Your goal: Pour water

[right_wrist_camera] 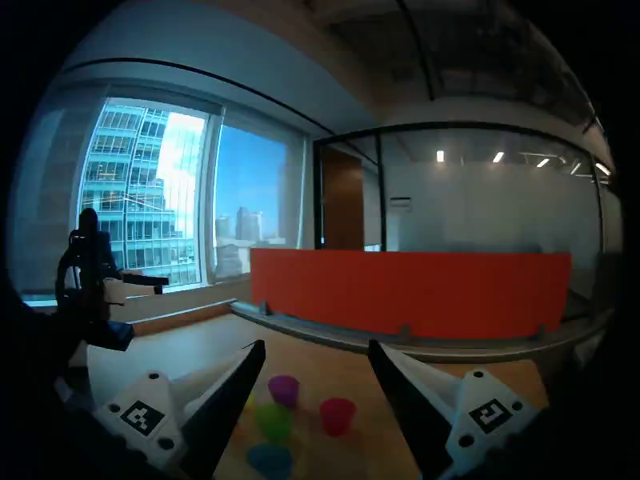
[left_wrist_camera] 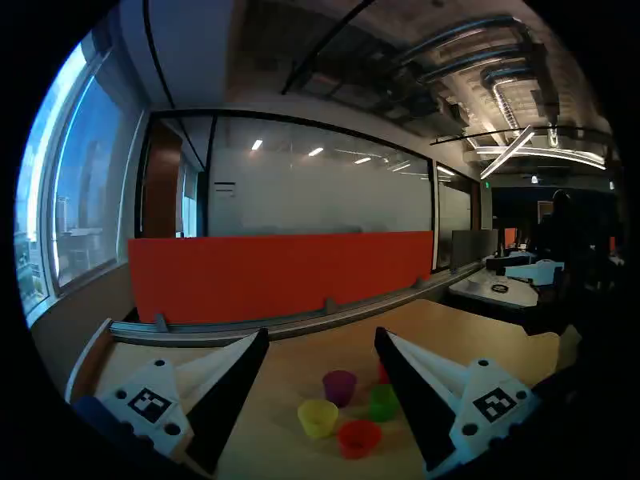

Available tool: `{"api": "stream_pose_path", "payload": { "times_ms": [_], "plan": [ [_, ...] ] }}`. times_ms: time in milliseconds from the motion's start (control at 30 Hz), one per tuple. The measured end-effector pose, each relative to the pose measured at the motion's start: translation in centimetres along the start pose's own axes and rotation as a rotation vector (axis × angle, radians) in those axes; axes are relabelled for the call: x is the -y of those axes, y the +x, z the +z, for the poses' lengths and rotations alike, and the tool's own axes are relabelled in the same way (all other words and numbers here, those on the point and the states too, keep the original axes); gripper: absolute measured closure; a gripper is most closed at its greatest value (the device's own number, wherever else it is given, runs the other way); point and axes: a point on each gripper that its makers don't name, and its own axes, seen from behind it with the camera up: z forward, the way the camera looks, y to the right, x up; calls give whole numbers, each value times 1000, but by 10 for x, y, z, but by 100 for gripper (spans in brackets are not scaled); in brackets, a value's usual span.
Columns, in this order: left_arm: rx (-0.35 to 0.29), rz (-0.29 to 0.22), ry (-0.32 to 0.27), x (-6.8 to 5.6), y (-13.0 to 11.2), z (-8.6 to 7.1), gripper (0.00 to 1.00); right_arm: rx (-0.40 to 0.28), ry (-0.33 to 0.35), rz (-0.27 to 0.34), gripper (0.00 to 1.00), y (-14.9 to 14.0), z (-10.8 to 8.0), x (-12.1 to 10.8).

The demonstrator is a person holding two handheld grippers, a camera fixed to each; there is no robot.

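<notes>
Several small plastic cups stand clustered on a wooden desk [left_wrist_camera: 464, 324]. In the left gripper view I see a purple cup [left_wrist_camera: 339, 386], a yellow cup [left_wrist_camera: 318, 418], a green cup [left_wrist_camera: 382, 402] and a red cup [left_wrist_camera: 358, 438] below and between my fingers. My left gripper [left_wrist_camera: 320, 332] is open above them and holds nothing. The right gripper view shows the purple cup [right_wrist_camera: 283, 390], the green cup [right_wrist_camera: 274, 419], a red cup [right_wrist_camera: 337, 415] and a blue cup [right_wrist_camera: 270, 460]. My right gripper [right_wrist_camera: 316, 344] is open and holds nothing.
An orange divider panel [left_wrist_camera: 280, 272] with a metal rail runs along the desk's far edge. Large windows [right_wrist_camera: 152, 200] lie to the left. A dark device [right_wrist_camera: 86, 272] stands at the desk's left side. More desks [left_wrist_camera: 504, 284] lie to the right.
</notes>
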Motion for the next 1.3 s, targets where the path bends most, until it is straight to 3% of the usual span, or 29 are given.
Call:
{"api": "stream_pose_path", "payload": {
  "times_ms": [167, 367, 567, 1300],
  "plan": [
    [-2, -1, -63, -14, 5, 0, 2, 6, 62, -6, 1, 0, 2, 14],
    [-4, -1, -104, -23, 7, 0, 2, 15, 87, -5, 1, -2, 6, 20],
    [0, 2, -124, -24, 5, 2, 2, 28, 109, -9, 1, -5, 7, 24],
    [116, 65, -211, -33, -32, 9, 2, 162, 181, -55, 1, -35, 7, 32]
  ]
}}
